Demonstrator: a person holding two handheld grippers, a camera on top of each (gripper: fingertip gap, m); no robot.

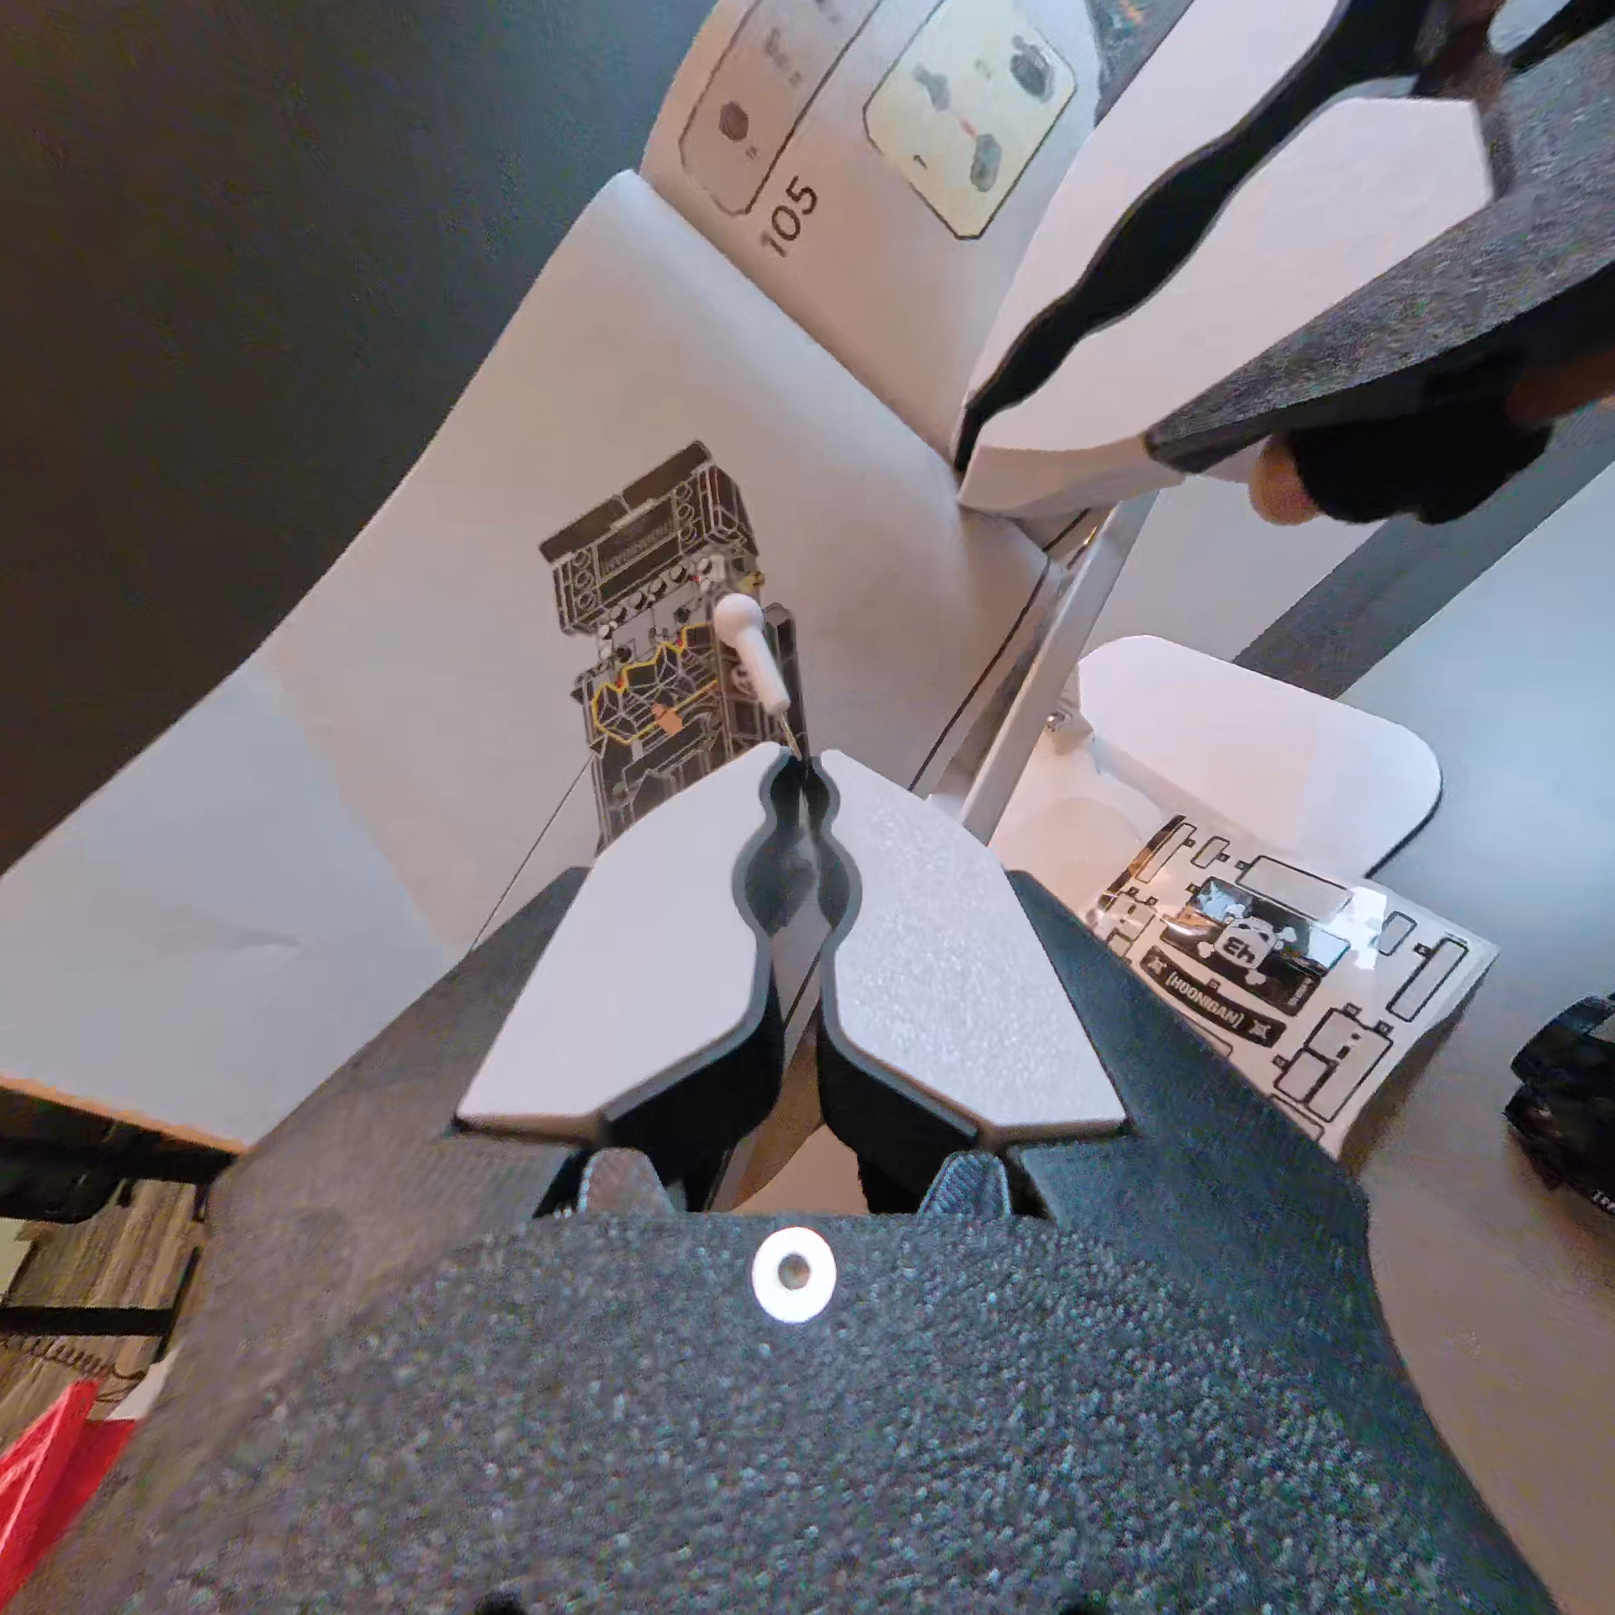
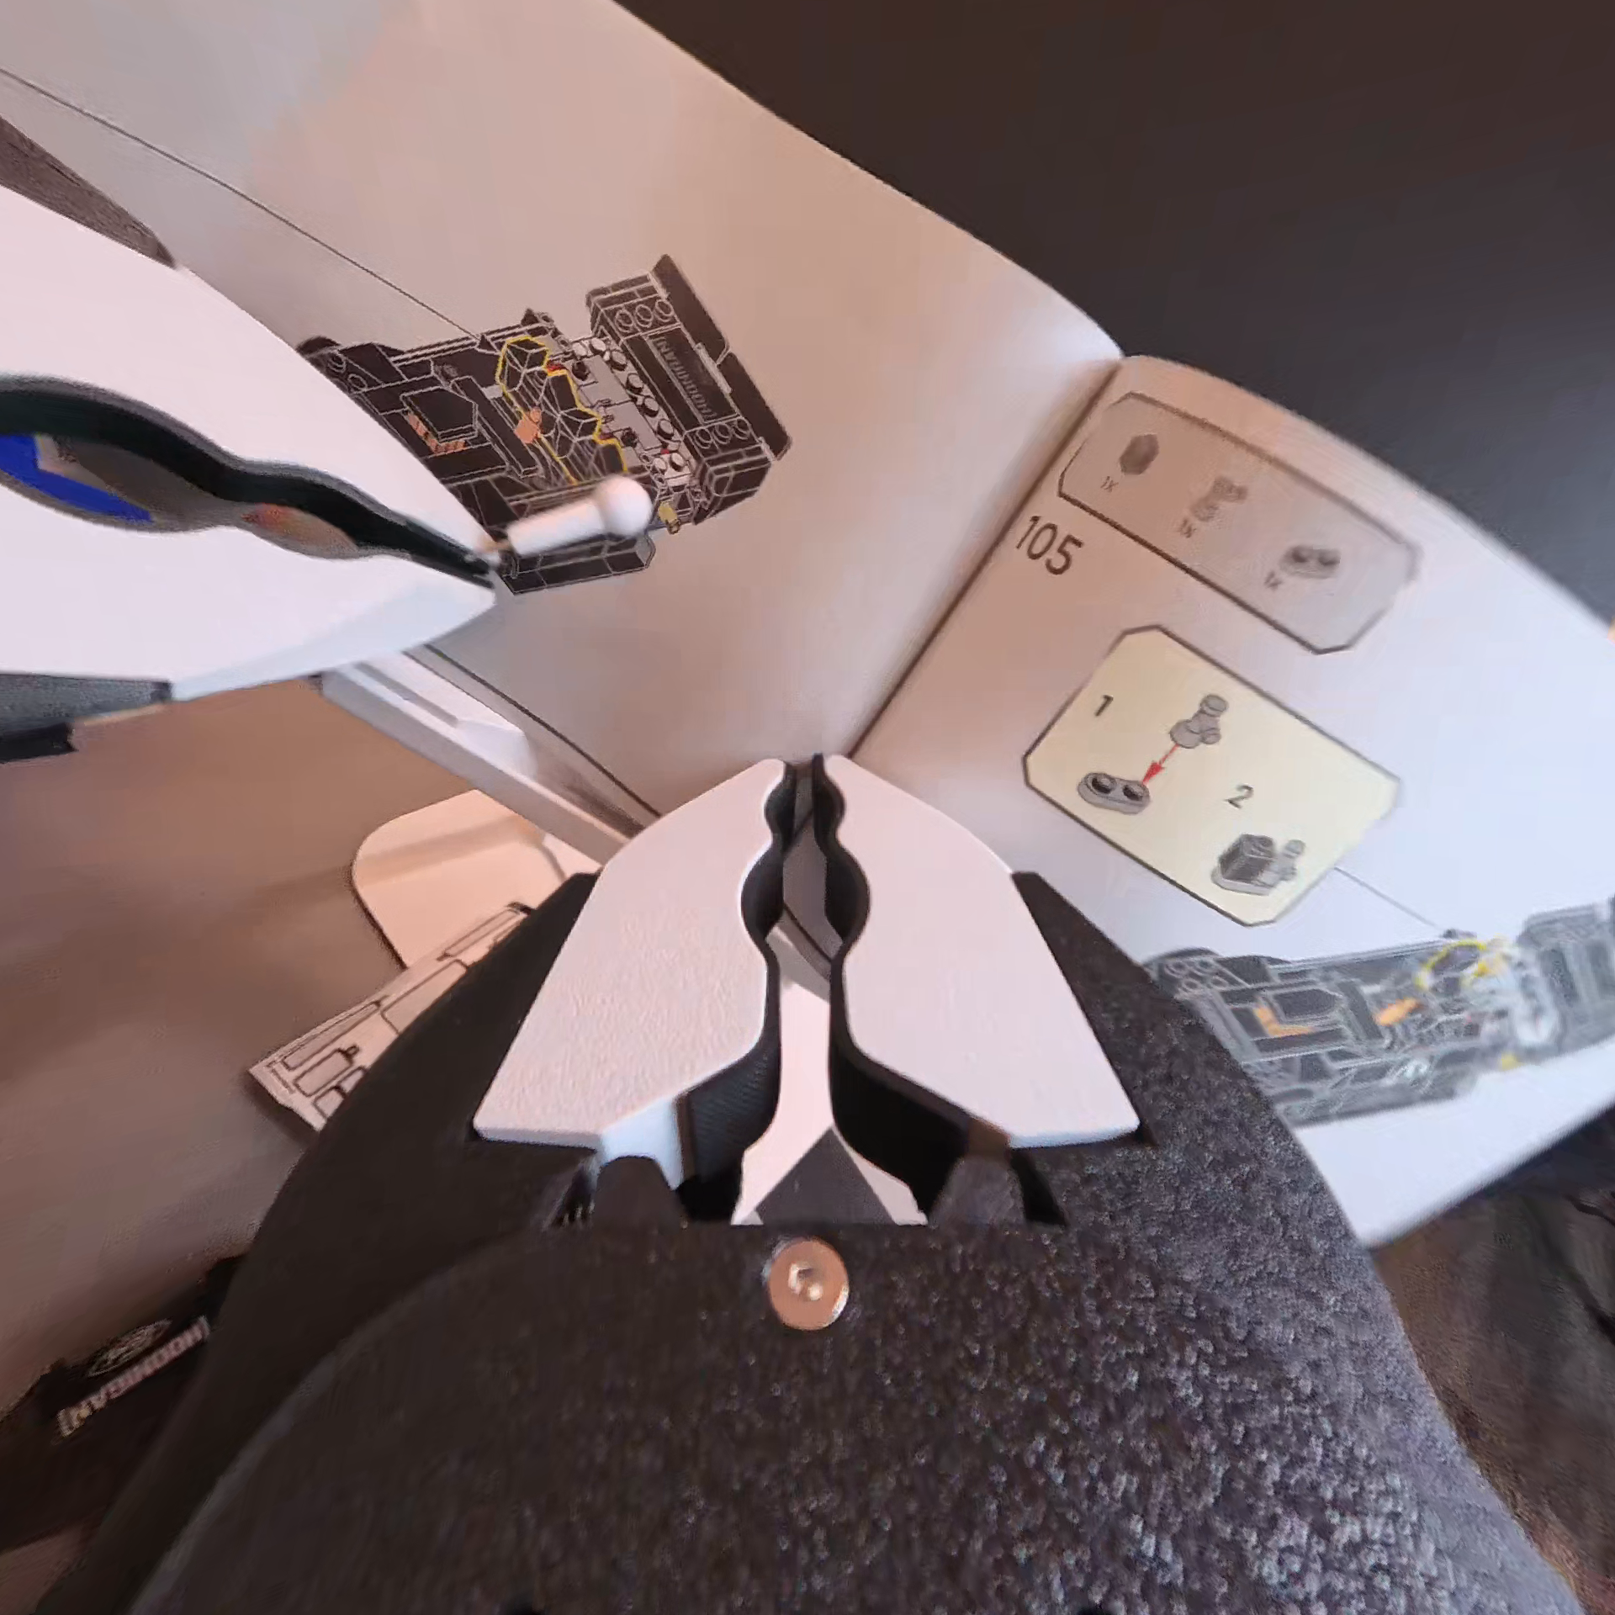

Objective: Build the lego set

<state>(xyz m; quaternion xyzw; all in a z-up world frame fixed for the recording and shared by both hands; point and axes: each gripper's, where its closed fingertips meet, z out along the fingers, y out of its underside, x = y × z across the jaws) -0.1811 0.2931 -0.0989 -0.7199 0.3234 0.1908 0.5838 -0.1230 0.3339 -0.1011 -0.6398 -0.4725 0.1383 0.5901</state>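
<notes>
A small white pin (image 1: 750, 649) is clamped by its thin stem at the left gripper (image 1: 801, 765) tips, pointing straight ahead toward the booklet (image 1: 419, 717), while the right gripper (image 2: 805, 769), closed and empty, is held beside.

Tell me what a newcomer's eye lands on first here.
First, the small white pin pinched at the tip of the shut left gripper, held up against the open instruction booklet. Then the right gripper, shut on nothing, and the sticker sheet on the table, right of the booklet.
</notes>
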